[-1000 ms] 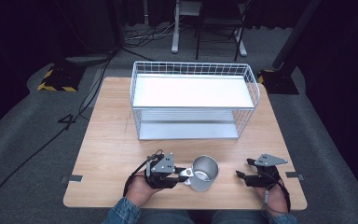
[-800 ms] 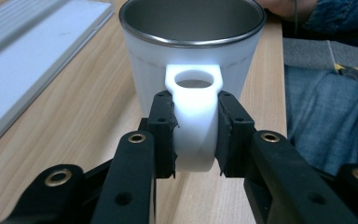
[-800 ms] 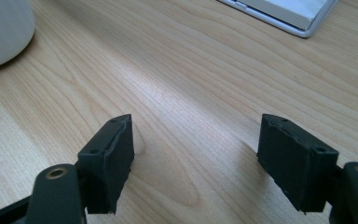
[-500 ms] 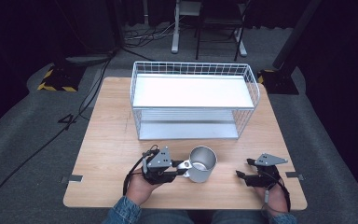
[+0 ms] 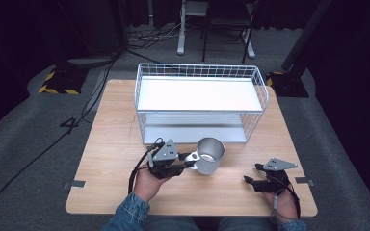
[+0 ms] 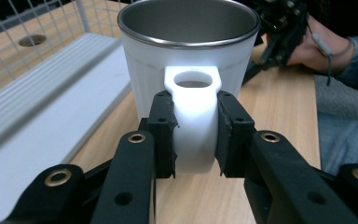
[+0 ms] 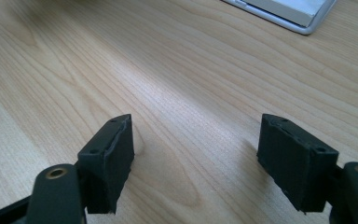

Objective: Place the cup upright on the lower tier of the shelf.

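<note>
Left tool [image 6: 193, 140] clamped on the mug [image 5: 210, 155] handle, near the wire rack [image 5: 200, 103]; right tool [image 7: 196, 158] released over the bench [image 5: 111, 144].

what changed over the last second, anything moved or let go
The left tool, shut on the handle of the mug, has carried the mug away from the person and toward the white wire rack; the mug now sits close to the rack's front. Nothing was released. The right tool stayed open and in place on the table; the rack did not move.
</note>
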Tool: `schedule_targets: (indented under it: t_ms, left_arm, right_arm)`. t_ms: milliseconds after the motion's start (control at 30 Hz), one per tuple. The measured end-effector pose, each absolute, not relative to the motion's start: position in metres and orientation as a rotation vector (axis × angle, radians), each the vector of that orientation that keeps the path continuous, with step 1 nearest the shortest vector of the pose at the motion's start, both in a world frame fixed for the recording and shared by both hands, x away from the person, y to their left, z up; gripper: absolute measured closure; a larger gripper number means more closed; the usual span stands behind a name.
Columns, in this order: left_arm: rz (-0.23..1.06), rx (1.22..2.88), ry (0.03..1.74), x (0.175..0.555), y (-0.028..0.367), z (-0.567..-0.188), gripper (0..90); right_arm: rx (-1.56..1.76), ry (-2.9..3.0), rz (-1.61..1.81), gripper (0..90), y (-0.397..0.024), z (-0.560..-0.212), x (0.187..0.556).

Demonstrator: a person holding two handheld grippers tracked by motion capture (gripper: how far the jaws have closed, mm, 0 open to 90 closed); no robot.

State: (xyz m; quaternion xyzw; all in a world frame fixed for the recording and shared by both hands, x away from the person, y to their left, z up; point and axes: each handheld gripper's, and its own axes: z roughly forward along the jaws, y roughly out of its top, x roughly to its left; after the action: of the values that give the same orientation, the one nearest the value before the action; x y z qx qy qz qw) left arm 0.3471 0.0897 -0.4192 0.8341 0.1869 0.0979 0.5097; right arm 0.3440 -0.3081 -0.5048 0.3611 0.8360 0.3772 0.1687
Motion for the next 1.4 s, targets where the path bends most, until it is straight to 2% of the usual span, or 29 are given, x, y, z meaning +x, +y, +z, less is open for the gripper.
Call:
schedule_targets:
  t_ms: [233,600,867,1400]
  left_arm:
    - [0.242,1.969,0.5,0.364,0.089,-0.418,71.5]
    - [0.338,1.921,0.613,0.386,0.086,-0.419,71.5]
    - [0.358,1.895,0.7,0.398,0.082,-0.422,71.5]
    - [0.527,1.833,0.779,0.416,0.072,-0.438,71.5]
  right_arm:
    - [1.027,2.377,1.073,27.1,-0.308,-0.505,0.344]
    - [1.025,2.376,1.073,27.2,-0.308,-0.505,0.344]
    - [1.02,2.376,1.072,27.3,-0.308,-0.505,0.343]
    - [1.009,2.376,1.07,27.5,-0.307,-0.505,0.343]
